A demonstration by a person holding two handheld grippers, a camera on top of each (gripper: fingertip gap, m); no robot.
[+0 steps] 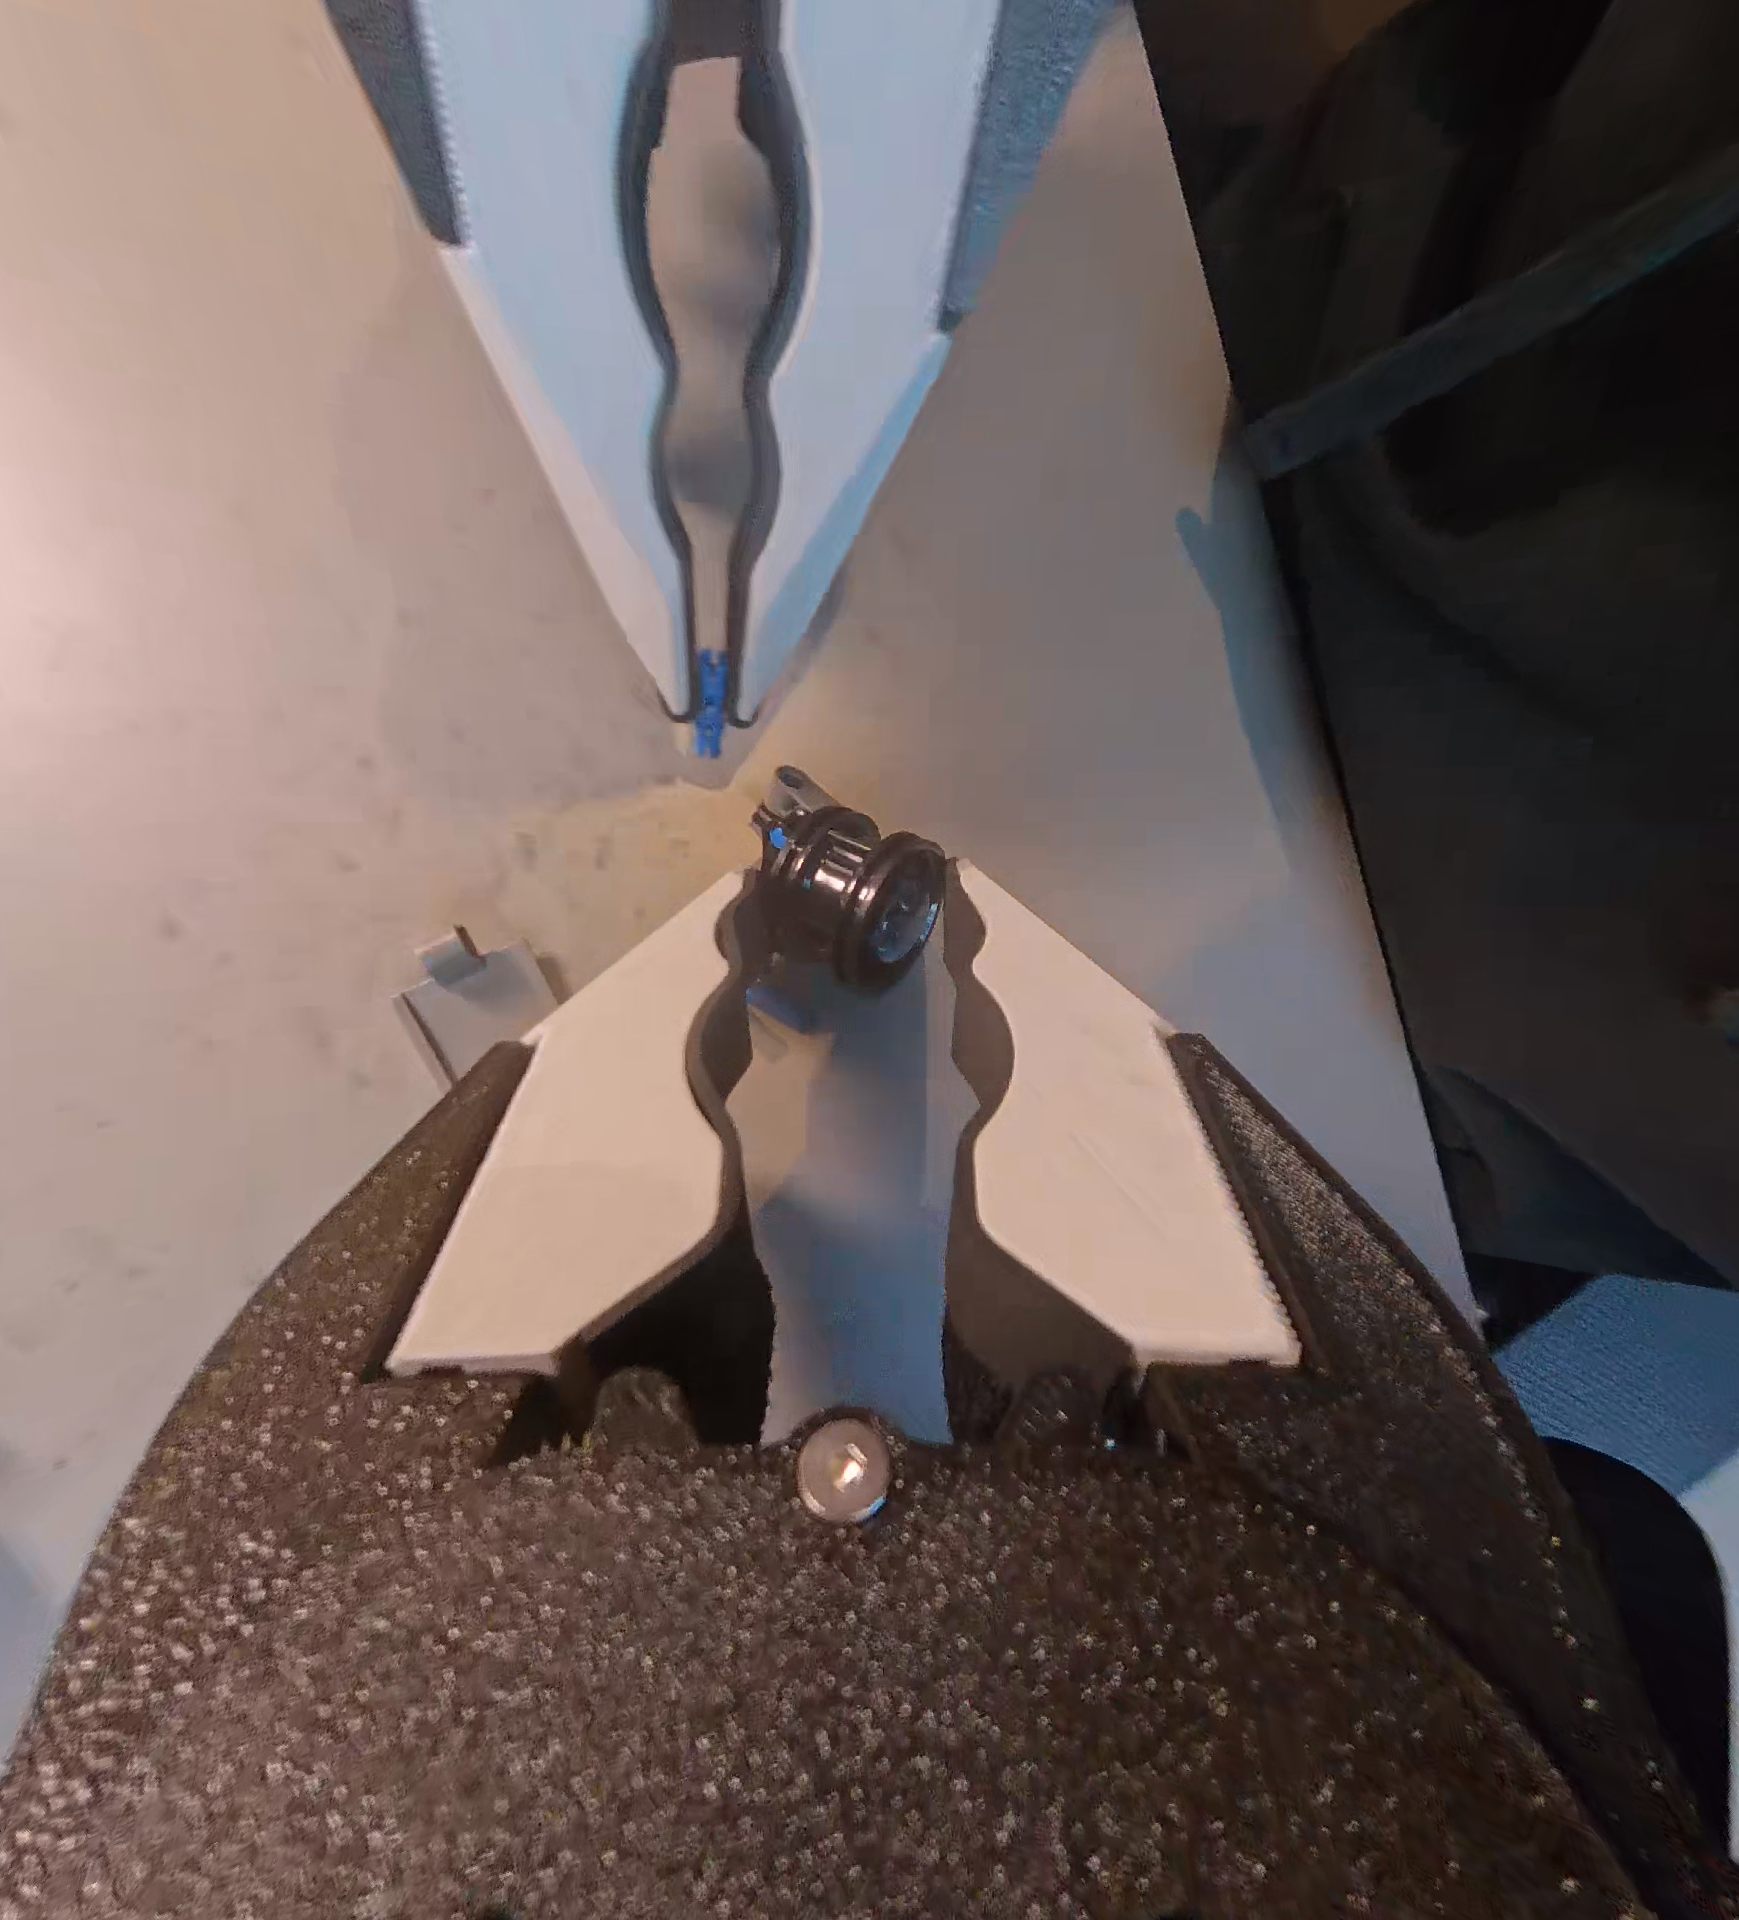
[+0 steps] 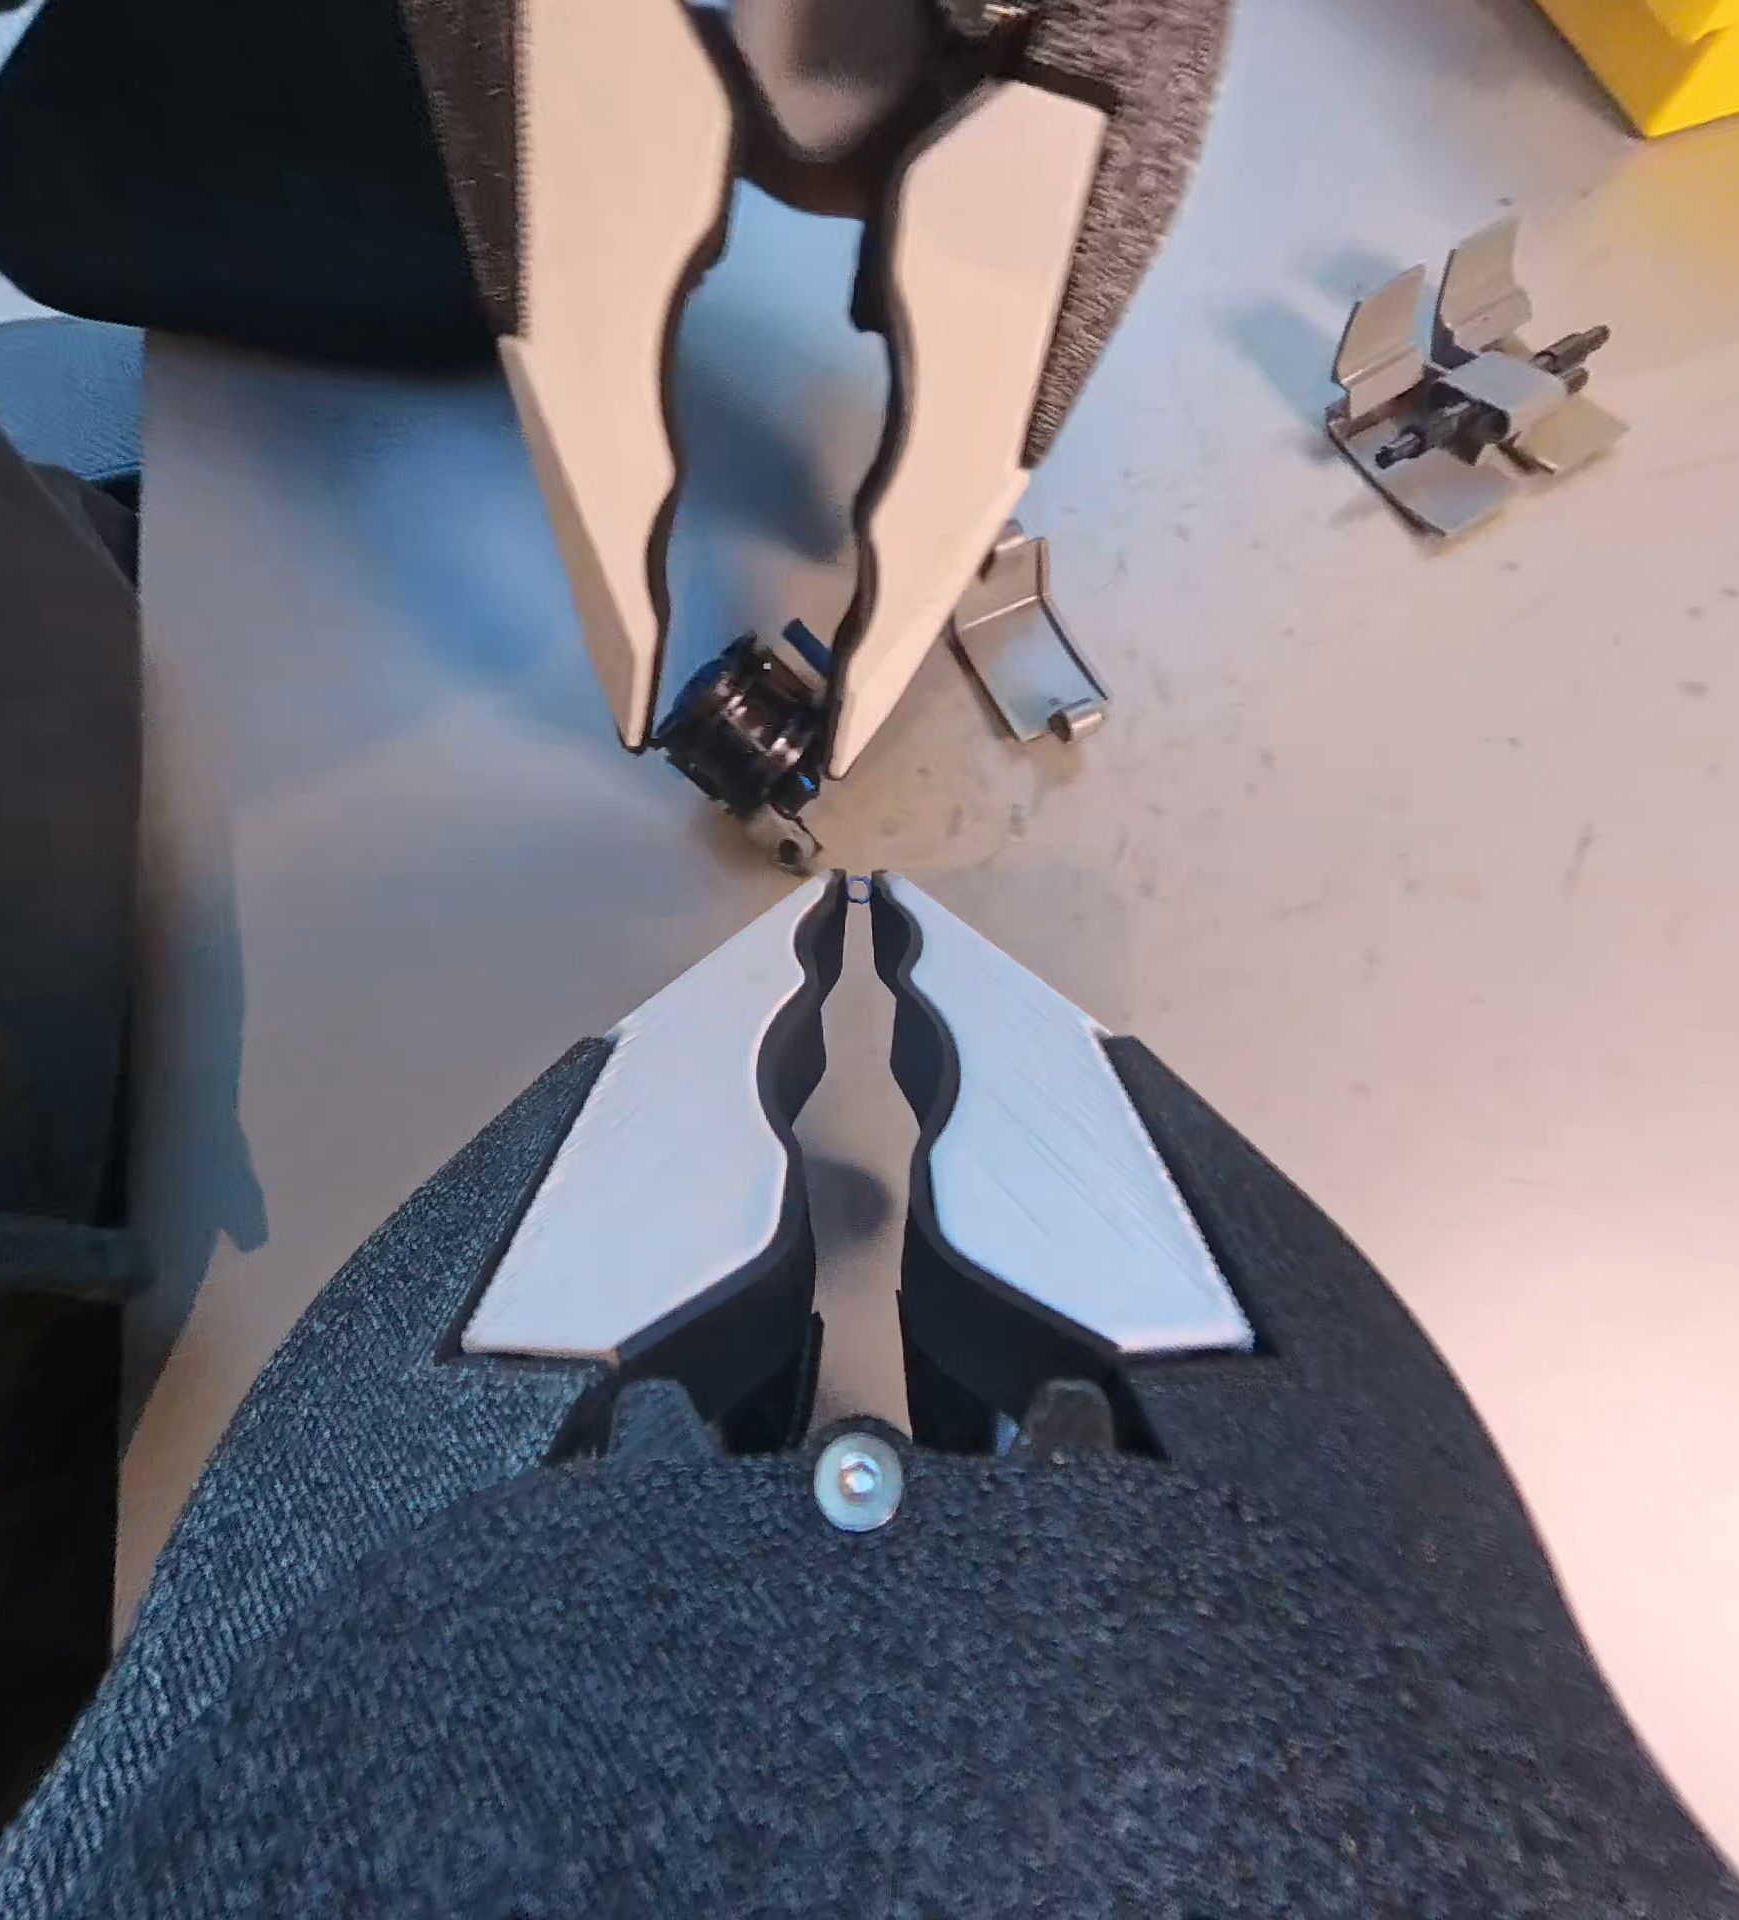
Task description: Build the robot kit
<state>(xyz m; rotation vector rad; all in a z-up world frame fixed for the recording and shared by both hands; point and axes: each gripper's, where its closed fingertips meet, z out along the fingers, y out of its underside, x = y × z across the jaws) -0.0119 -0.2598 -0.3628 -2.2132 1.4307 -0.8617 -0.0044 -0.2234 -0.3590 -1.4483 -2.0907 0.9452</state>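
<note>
- The left gripper (image 1: 837,914) is tilted down toward the bench (image 2: 1364,935), its jaws partly open and closed around a black wheel assembly (image 1: 849,902).
- The right gripper (image 2: 857,881) is pointed at it tip to tip, jaws nearly closed, pinching a small blue pin (image 1: 709,698).
- A grey curved panel (image 2: 1036,649) is seen lying just beside the left gripper.

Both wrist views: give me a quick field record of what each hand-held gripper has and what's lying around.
left hand-held gripper: closed on black wheel assembly
right hand-held gripper: pinching small blue pin at its tips
gap between the two: tips face each other, close, not touching
on table: loose grey panel beside left fingers; grey panel cluster farther off
far corner: yellow box
</note>
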